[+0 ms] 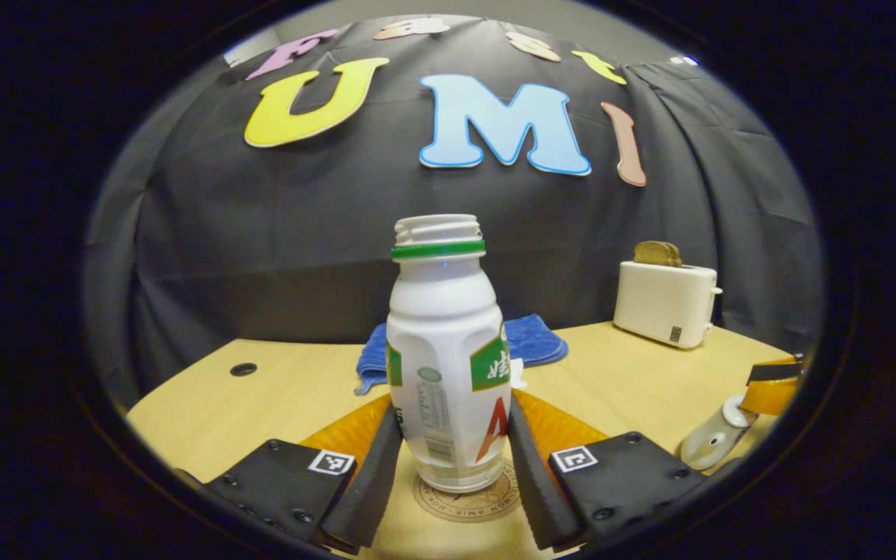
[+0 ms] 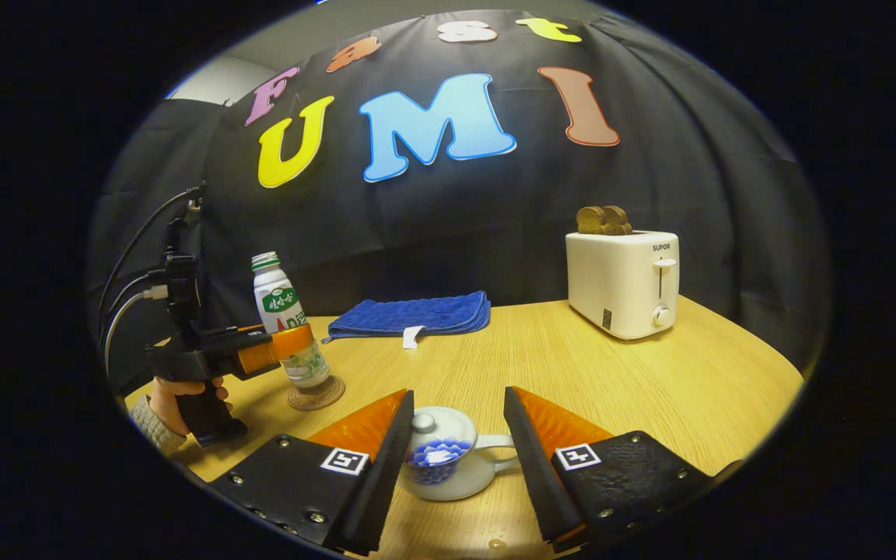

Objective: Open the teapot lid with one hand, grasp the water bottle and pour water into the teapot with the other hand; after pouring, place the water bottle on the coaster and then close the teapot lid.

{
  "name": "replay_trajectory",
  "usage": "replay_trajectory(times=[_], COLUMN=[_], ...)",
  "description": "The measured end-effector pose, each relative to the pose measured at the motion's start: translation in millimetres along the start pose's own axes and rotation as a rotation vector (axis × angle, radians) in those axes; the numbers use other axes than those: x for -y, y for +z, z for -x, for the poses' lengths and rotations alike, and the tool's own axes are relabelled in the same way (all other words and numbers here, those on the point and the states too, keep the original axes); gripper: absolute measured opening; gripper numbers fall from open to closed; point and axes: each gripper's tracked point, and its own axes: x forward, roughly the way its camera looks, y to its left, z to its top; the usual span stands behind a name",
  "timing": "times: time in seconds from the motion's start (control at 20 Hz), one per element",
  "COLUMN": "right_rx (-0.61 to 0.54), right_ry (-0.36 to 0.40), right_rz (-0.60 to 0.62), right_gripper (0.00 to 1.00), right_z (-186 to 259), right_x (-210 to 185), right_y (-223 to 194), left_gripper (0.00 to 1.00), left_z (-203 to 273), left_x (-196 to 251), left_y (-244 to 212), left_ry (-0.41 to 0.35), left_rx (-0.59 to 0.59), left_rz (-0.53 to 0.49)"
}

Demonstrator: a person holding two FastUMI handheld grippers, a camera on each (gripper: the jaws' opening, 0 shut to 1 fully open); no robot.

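Left gripper view, my left tongs spread around the uncapped white plastic water bottle upright on its round coaster, right tongs open over the lidded ceramic teapot, wood-grain surface.

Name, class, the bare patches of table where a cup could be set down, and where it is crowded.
Bare: between the towel and teapot; also right of the teapot, before the toaster. Crowded: around the coaster, bottle and left gripper.

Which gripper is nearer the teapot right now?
Right. The right gripper hangs open just above the teapot, fingers either side; the left gripper is off by the water bottle on the coaster.
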Motion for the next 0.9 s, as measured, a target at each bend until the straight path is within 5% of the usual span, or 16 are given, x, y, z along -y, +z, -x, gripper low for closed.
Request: replay_trajectory(times=[0.2,0.65,0.7,0.85,0.9], right_rx=[0.011,0.019,0.028,0.077,0.086], right_ry=[-0.002,-0.004,-0.011,-0.022,-0.023], right_rz=[0.012,0.028,0.033,0.029,0.024], right_gripper=[0.72,0.72,0.72,0.72,0.72], right_z=[1.4,3.0,4.9,11.3,12.7], right_x=[1.3,0.7,2.6,6.1,5.8], right_y=[3.5,6.1,8.6,21.9,24.3], left_gripper=[0.77,0.87,0.95,0.88,0.95], left_z=[1.4,12.1,17.3,31.2,36.2], left_x=[1.9,9.1,9.8,7.9,10.3], left_y=[-6.8,-10.4,-13.3,-14.5,-15.2], left_ry=[0.000,-0.007,-0.004,0.022,0.022], left_rx=[-0.026,-0.010,-0.009,-0.006,-0.004], left_rz=[0.000,0.004,0.001,-0.007,0.003])
